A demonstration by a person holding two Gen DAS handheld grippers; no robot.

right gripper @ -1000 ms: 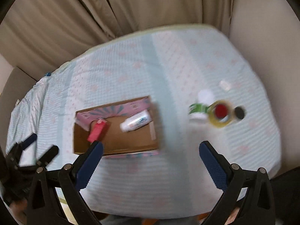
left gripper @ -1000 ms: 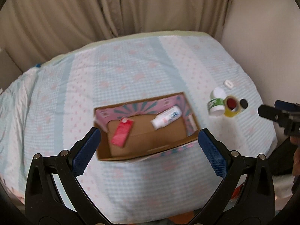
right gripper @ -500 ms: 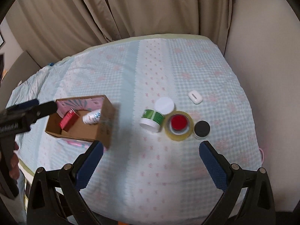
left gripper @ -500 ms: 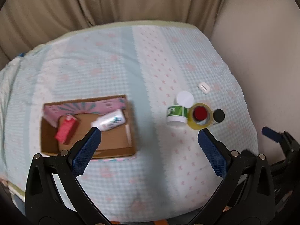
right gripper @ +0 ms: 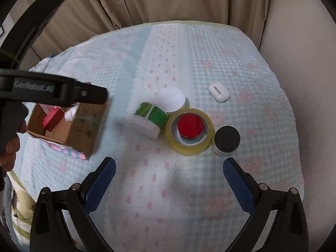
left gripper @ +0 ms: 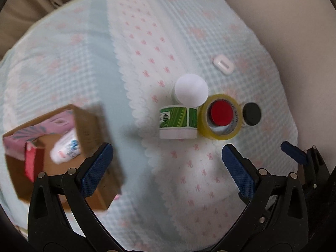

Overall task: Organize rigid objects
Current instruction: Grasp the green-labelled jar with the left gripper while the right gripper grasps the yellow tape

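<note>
A cardboard box (left gripper: 92, 126) (right gripper: 84, 124) sits at the left of the bed and holds a red packet (left gripper: 30, 161) and a white bottle (left gripper: 66, 147). To its right stand a green-labelled white jar (left gripper: 178, 119) (right gripper: 151, 115), a yellow tape roll (left gripper: 220, 117) (right gripper: 190, 135) around a red-lidded jar (right gripper: 190, 127), a black-lidded jar (left gripper: 252, 113) (right gripper: 226, 139) and a white earbud case (left gripper: 223, 64) (right gripper: 218, 92). My left gripper (left gripper: 167, 168) is open and empty above the bed in front of the jars. My right gripper (right gripper: 169, 182) is open and empty in front of the tape roll.
The bed has a pale blue checked cover with pink bows (right gripper: 199, 48). Beige curtains (right gripper: 147, 0) hang behind it and a cream wall (right gripper: 298, 52) runs along the right. The left gripper's black body (right gripper: 52, 92) crosses the right wrist view above the box.
Both grippers have swung right and come closer, from over the box to in front of the jars and tape roll. Both stay open. The objects have not moved.
</note>
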